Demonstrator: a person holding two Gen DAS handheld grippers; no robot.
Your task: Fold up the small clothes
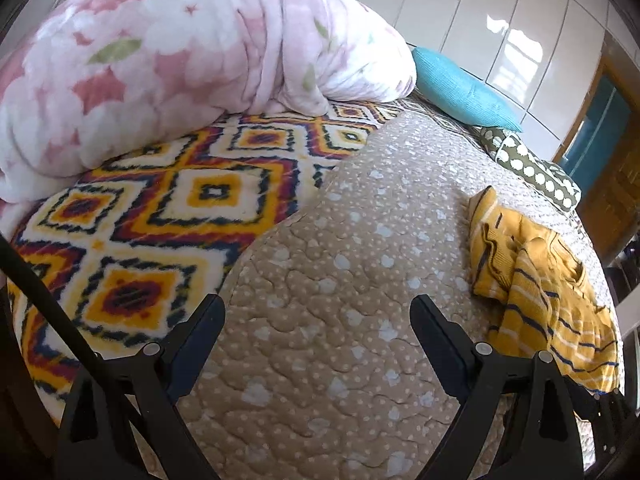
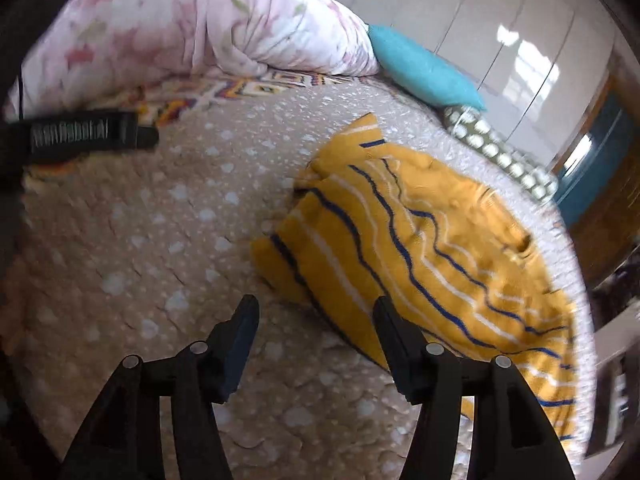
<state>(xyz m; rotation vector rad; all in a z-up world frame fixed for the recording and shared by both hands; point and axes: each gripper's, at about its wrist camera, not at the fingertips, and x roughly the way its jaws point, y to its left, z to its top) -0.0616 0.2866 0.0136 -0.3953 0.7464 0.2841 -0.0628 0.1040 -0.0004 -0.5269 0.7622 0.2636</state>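
A small mustard-yellow garment with navy and white stripes (image 2: 424,248) lies crumpled on the beige quilted bed cover (image 2: 168,240). It also shows at the right edge of the left wrist view (image 1: 540,280). My right gripper (image 2: 316,312) is open and empty, just above the garment's near-left edge. My left gripper (image 1: 318,312) is open and empty over bare quilt, to the left of the garment. The left gripper's body shows at the far left of the right wrist view (image 2: 84,136).
A pink floral duvet (image 1: 168,64) is heaped at the back. A patterned fleece blanket (image 1: 160,216) lies at the left. A turquoise pillow (image 1: 460,92) and a polka-dot pillow (image 1: 532,168) sit by the white wardrobe (image 1: 500,20). The bed edge runs along the right.
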